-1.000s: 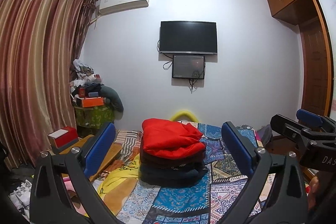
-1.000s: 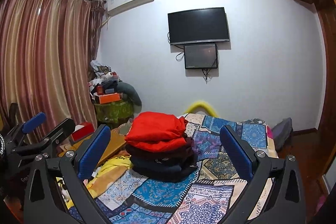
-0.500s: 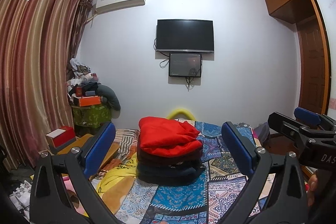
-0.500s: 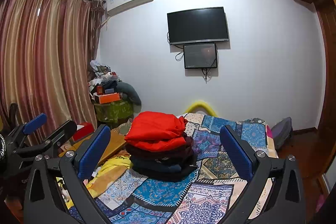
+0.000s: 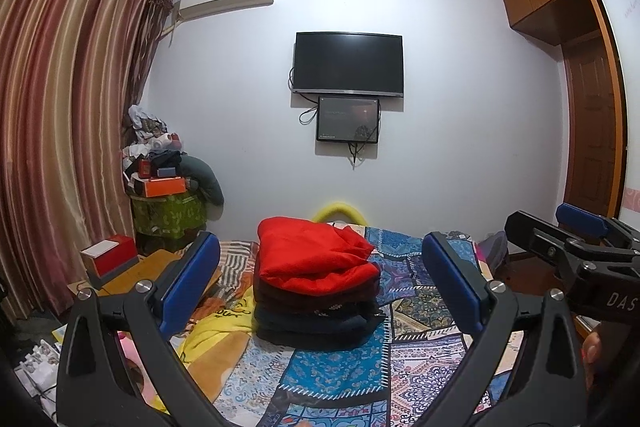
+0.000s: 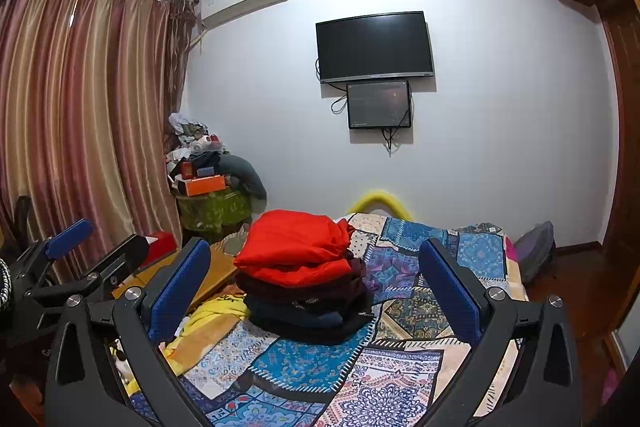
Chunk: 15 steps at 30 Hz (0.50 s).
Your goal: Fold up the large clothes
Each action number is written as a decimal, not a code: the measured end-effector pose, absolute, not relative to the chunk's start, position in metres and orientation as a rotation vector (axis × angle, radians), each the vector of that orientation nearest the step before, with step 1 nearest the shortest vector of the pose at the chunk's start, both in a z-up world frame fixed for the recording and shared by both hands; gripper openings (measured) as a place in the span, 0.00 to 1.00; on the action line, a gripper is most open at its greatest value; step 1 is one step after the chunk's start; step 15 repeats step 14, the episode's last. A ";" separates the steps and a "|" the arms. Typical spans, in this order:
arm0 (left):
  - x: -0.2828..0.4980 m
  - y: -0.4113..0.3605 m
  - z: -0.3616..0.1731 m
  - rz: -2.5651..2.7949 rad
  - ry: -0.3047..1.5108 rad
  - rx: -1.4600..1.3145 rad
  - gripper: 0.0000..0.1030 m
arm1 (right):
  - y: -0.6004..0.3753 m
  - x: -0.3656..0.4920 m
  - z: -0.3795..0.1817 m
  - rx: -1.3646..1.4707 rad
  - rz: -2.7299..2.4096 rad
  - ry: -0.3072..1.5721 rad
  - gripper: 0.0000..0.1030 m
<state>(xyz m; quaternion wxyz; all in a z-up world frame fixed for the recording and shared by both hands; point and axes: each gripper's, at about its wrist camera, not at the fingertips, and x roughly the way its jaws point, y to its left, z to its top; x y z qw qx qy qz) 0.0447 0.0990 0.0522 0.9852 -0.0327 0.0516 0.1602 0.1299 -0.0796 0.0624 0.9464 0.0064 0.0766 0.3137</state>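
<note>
A stack of folded clothes (image 5: 316, 291) sits on the patchwork bedspread (image 5: 340, 367), dark garments below and a red garment (image 5: 312, 255) on top. The right wrist view shows the same stack (image 6: 304, 291) with the red garment (image 6: 296, 247) uppermost. My left gripper (image 5: 320, 283) is held above the bed, short of the stack, open with nothing between its blue pads. My right gripper (image 6: 316, 287) hangs likewise, open and empty. Each gripper shows at the edge of the other's view: the right gripper (image 5: 568, 239) and the left gripper (image 6: 76, 251).
A yellow cloth (image 5: 212, 339) lies crumpled at the bed's left edge. A wooden board (image 5: 152, 263) with a red box (image 5: 110, 255) stands left of the bed. A cluttered green stand (image 5: 168, 211) fills the corner by the curtains (image 5: 60, 131). A dark bag (image 6: 534, 251) lies on the floor, right.
The left gripper's view has tilted up slightly, so the stack sits a little lower and nearer in frame. The right gripper has barely moved. Both stay open.
</note>
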 end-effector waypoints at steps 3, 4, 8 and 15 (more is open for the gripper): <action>0.046 0.100 0.053 0.322 0.106 -0.068 0.99 | -0.079 0.132 0.061 0.013 0.640 0.164 1.00; 0.046 0.100 0.052 0.322 0.106 -0.068 0.99 | -0.079 0.132 0.061 0.013 0.639 0.165 1.00; 0.047 0.102 0.052 0.321 0.109 -0.070 0.99 | -0.078 0.133 0.061 0.013 0.638 0.170 1.00; 0.050 0.105 0.048 0.319 0.119 -0.068 0.99 | -0.078 0.134 0.060 0.010 0.637 0.174 1.00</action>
